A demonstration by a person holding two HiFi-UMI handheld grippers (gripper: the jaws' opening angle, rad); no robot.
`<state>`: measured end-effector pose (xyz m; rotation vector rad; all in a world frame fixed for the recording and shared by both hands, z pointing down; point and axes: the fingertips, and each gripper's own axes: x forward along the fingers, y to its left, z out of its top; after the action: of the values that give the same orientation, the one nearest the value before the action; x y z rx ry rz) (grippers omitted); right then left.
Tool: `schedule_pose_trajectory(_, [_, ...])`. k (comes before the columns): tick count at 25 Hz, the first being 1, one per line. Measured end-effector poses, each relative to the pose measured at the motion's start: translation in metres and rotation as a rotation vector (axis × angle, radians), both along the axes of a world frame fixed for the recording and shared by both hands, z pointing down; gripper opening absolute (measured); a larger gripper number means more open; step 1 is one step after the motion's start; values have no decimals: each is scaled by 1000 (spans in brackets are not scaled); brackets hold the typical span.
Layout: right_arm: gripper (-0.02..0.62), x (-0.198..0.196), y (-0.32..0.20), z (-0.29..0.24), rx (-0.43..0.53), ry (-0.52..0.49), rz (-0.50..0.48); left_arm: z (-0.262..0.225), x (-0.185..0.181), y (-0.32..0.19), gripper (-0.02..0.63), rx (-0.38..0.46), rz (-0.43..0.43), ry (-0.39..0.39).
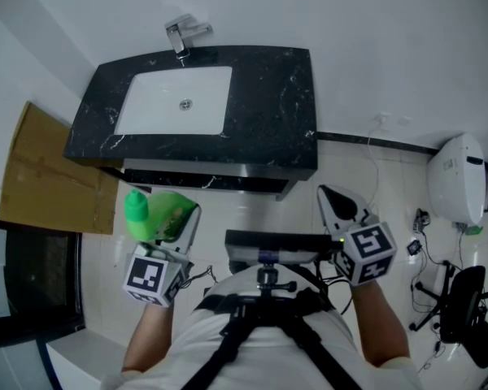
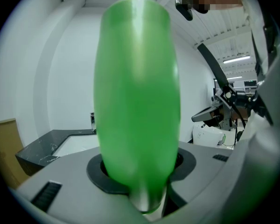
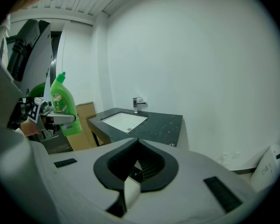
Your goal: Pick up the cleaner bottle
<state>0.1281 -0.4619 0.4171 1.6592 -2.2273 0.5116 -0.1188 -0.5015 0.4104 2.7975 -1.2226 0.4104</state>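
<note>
My left gripper (image 1: 177,223) is shut on the green cleaner bottle (image 1: 154,214) and holds it in the air in front of the person, below the counter's front edge. In the left gripper view the bottle (image 2: 137,97) stands upright between the jaws and fills the middle of the picture. The right gripper view shows the bottle (image 3: 63,107) at the left with its label facing, clamped in the left gripper (image 3: 57,119). My right gripper (image 1: 335,201) hangs to the right of it, shut with nothing between its fingers (image 3: 132,186).
A black marble counter (image 1: 278,96) with a white basin (image 1: 176,101) and a chrome faucet (image 1: 182,34) stands against the wall ahead. Cardboard (image 1: 49,171) leans at its left. A white appliance (image 1: 459,177), cables and a black chair (image 1: 465,305) are at the right.
</note>
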Motion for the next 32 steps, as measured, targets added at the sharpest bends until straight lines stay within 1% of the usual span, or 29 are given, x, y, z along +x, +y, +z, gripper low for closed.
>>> schedule_pose_trajectory(32, [0,5,4,8,-16,11,10,4,5,0,176,-2,14,-7])
